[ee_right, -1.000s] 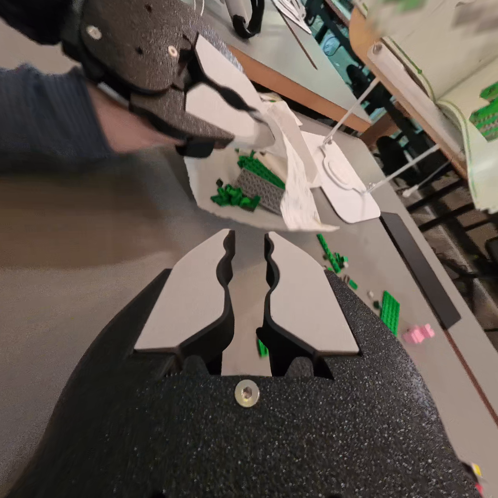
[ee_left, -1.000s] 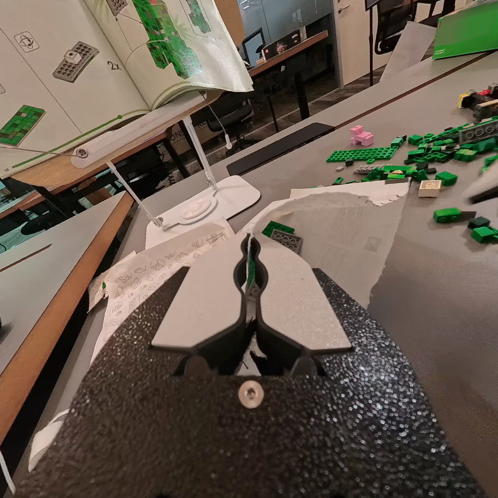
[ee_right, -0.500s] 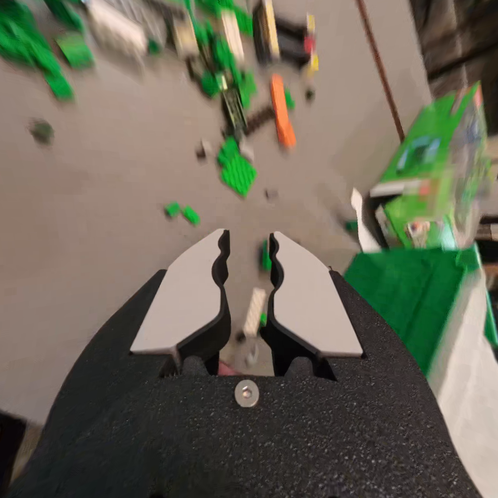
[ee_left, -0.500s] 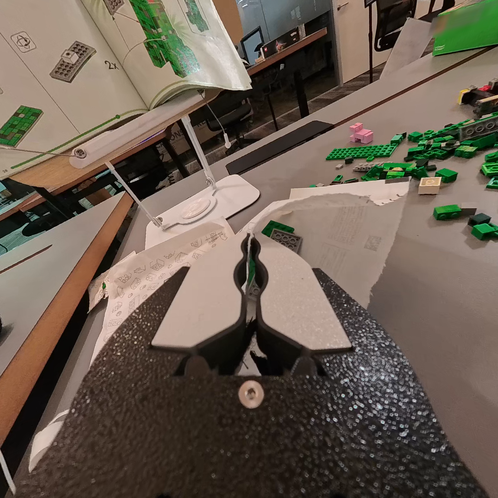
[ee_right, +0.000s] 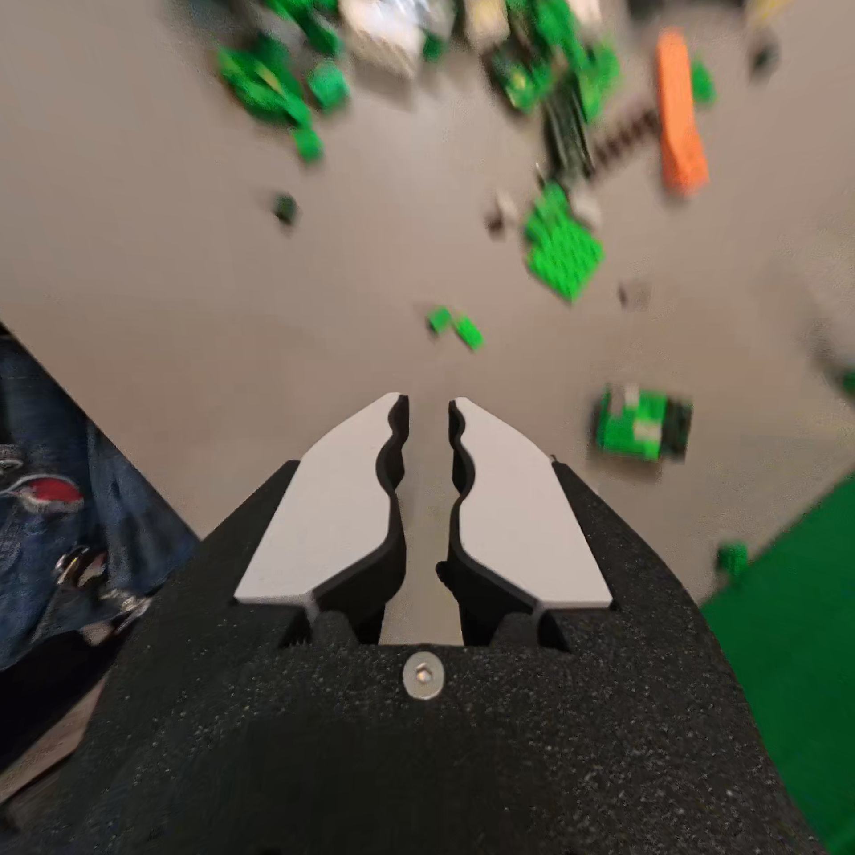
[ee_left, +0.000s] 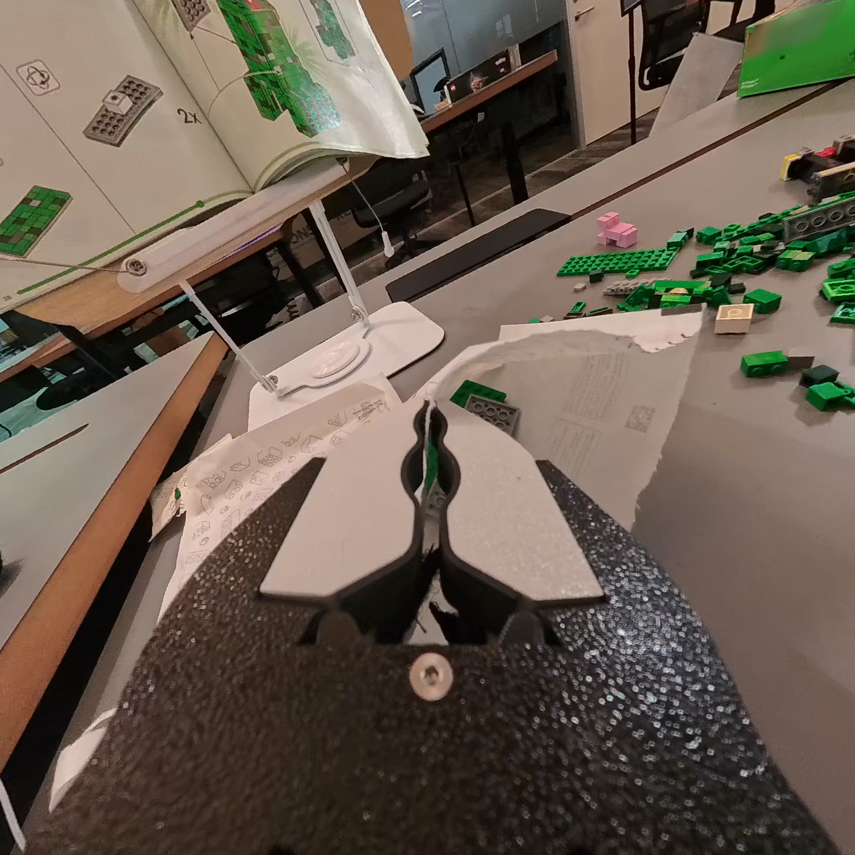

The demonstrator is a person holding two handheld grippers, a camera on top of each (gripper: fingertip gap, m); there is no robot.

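My left gripper (ee_left: 429, 407) is shut on the torn edge of a white paper bag (ee_left: 601, 398) and holds its mouth open above the grey table. Inside the bag I see a green brick (ee_left: 476, 393) and a grey plate (ee_left: 492, 411). My right gripper (ee_right: 428, 400) is open and empty, pointing down at the grey table. The right wrist view is blurred. Nearest its tips lie two small green bricks (ee_right: 455, 326) and a green and dark brick cluster (ee_right: 641, 428).
An open instruction booklet (ee_left: 139, 106) rests on a white stand (ee_left: 342, 351). Loose green bricks (ee_left: 740, 273), a long green plate (ee_left: 615, 263), a pink figure (ee_left: 615, 230), a green studded plate (ee_right: 562, 250), an orange piece (ee_right: 680, 115). A green box (ee_right: 796, 647) stands right. A person's jeans (ee_right: 55, 509) show beyond the table edge.
My right gripper has swung away from the bag to the brick pile and keeps moving over the table, still open. My left gripper has held the bag steady.
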